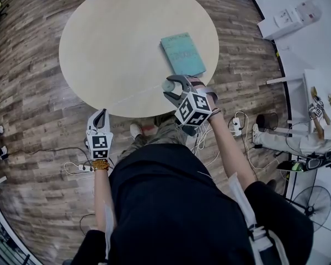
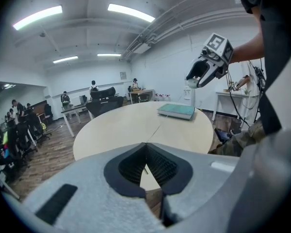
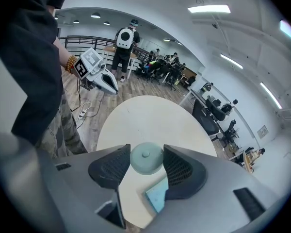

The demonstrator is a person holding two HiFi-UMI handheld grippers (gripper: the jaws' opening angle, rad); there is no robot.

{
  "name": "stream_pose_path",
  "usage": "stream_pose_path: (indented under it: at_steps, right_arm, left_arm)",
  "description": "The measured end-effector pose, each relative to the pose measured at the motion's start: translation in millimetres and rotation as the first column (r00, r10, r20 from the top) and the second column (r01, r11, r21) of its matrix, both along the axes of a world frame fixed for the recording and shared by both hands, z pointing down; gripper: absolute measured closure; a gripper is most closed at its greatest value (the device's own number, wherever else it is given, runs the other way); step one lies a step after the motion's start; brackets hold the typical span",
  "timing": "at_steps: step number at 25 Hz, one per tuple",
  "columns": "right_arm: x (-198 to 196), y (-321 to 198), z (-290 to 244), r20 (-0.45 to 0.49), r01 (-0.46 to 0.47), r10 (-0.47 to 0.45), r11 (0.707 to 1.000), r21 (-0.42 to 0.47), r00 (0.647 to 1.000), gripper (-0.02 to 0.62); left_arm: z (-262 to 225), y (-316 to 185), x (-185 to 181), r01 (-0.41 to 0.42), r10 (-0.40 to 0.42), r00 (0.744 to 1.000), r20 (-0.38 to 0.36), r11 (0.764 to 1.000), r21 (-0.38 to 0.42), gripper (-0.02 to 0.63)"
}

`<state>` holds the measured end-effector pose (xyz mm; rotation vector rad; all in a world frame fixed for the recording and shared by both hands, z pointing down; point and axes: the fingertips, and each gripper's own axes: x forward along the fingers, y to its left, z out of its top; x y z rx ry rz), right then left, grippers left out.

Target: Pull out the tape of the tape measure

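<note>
The small round pale-green tape measure [image 3: 146, 159] sits clamped in the right gripper [image 3: 147, 152]. The two ribbed black pads press on opposite sides of its rim, and its flat face with the centre button is turned towards that gripper's camera. We judge this hold is meant to anchor the case in the air while leaving its edge free for the tape to run out. We see no tape drawn out, and we cannot find the end tab.

The case hangs over the near edge of the round pale wooden table [image 1: 116, 43], just beside a teal book [image 1: 182, 54] lying flat there.

The left gripper [image 1: 101, 115] is well apart from the case, off the table's near edge and over the wood-plank floor [image 1: 33, 93]. Its jaws are closed together, and we can make out nothing between them. A thin pale line runs across the tabletop from near this gripper towards the book, and we cannot tell whether it is a seam. By our reading, the pull has not yet begun, since the left jaws would first have to part and take the tape's end.
</note>
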<state>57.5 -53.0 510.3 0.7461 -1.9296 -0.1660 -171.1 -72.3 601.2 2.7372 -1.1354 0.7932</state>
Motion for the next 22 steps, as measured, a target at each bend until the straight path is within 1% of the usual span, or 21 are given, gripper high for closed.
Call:
stream_pose_path:
  at_steps: [5, 13, 22]
  right_arm:
    - [-6.9, 0.2, 1.2, 0.008, 0.021, -0.021, 1.0, -0.001, 1.0, 0.38]
    - [-11.8, 3.5, 1.2, 0.012, 0.046, -0.046, 0.999, 0.006, 0.999, 0.38]
    - [-10.2, 2.9, 2.8, 0.009, 0.048, -0.048, 0.999, 0.004, 0.999, 0.38]
  left_arm:
    - [-6.6, 1.2, 14.0, -0.038, 0.039, 0.999, -0.024, 0.999, 0.024, 0.595]
    - [-5.5, 15.0, 35.0, -0.095, 0.096, 0.995, -0.04, 0.995, 0.015, 0.594]
    - [-6.3, 13.3, 34.5, -0.101, 0.101, 0.994, -0.047, 0.995, 0.011, 0.594]
